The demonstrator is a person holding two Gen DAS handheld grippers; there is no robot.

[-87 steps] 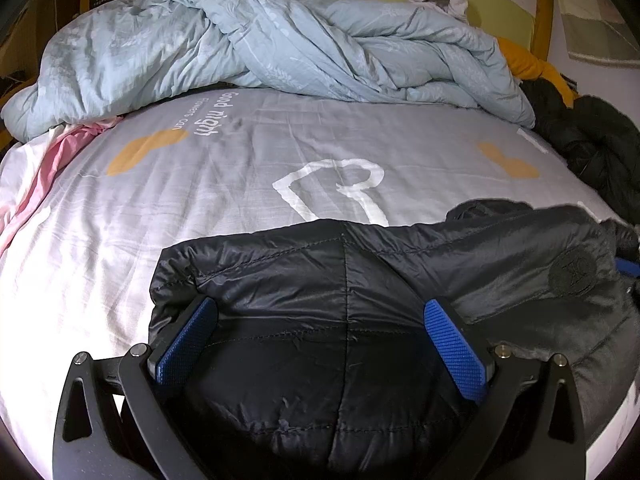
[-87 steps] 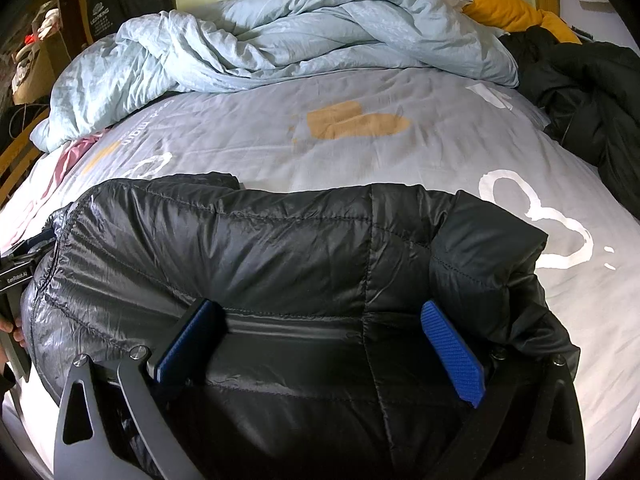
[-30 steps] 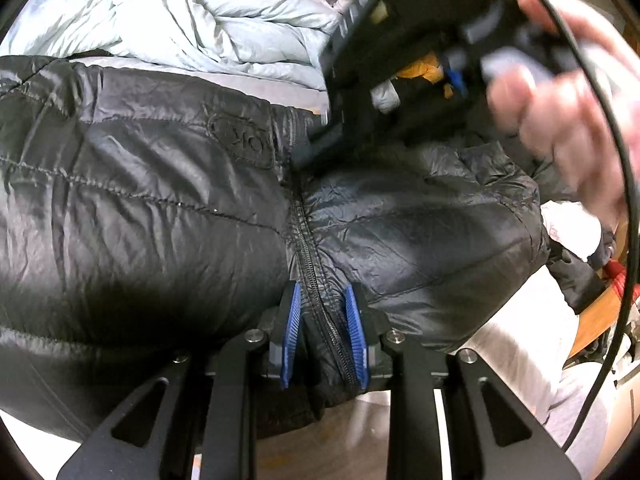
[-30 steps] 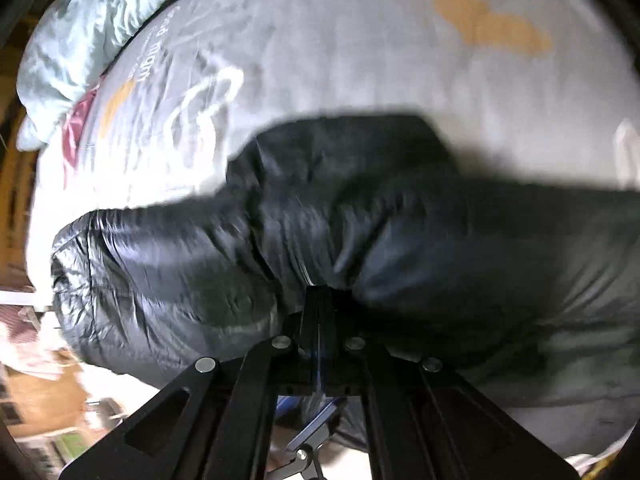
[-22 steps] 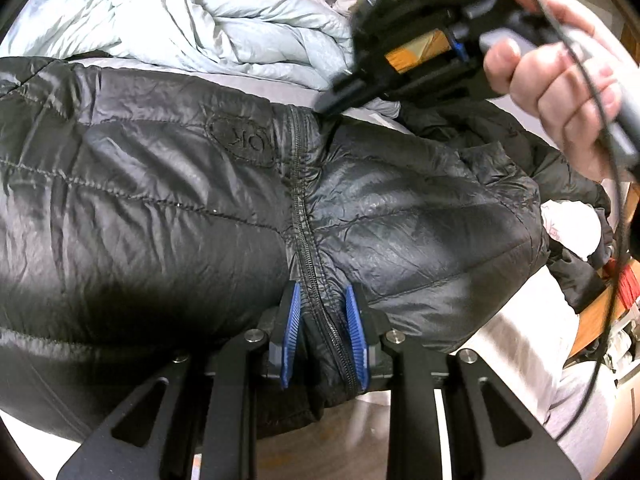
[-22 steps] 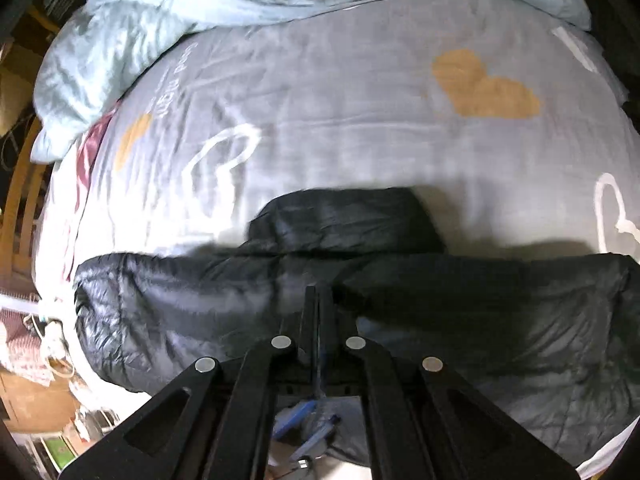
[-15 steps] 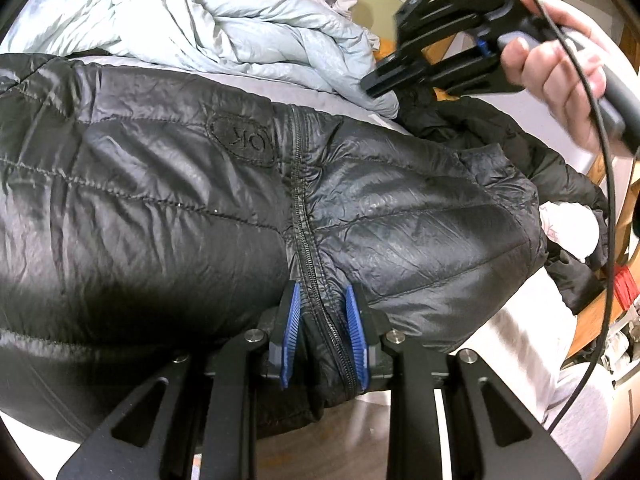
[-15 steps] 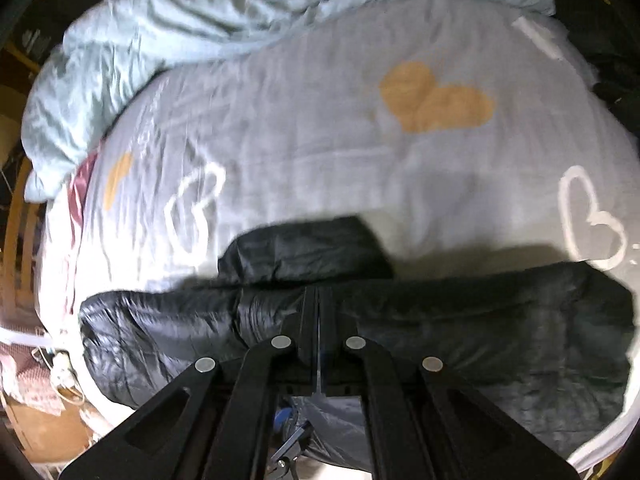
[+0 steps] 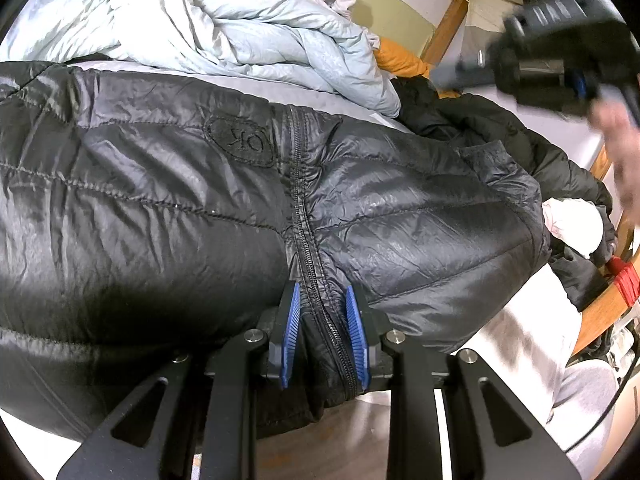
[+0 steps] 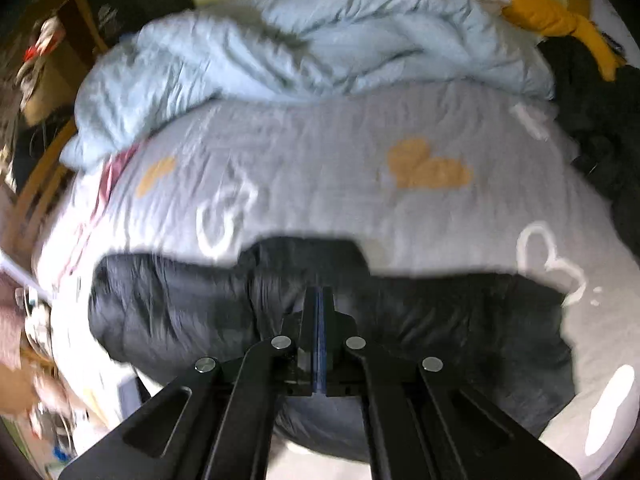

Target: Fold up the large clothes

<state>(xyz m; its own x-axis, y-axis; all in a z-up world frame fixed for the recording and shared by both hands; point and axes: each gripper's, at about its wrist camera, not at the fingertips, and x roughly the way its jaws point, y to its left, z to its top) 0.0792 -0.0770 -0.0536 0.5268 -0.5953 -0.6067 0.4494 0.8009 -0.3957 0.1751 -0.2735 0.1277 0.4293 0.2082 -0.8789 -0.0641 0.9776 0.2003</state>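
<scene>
A black quilted puffer jacket (image 9: 160, 200) lies across the near edge of the bed, zipper running up its middle. My left gripper (image 9: 322, 328) is shut on the jacket's zipper edge near the hem, blue pads pressed on either side of the bunched fabric. My right gripper (image 10: 319, 332) is shut with its pads together, raised above the jacket (image 10: 440, 340); nothing shows between them. It also appears blurred at the upper right of the left wrist view (image 9: 560, 56), held by a hand.
A grey bedsheet (image 10: 320, 168) with heart prints covers the bed. A crumpled light blue duvet (image 10: 300, 48) is heaped at the far side. Dark clothes (image 10: 600, 140) and an orange item (image 10: 552, 16) lie at the right. A wooden bed frame (image 9: 448, 28) borders the bed.
My right gripper has lifted up and away from the jacket, shut, and moved to the right. My left gripper keeps its hold on the zipper edge without moving.
</scene>
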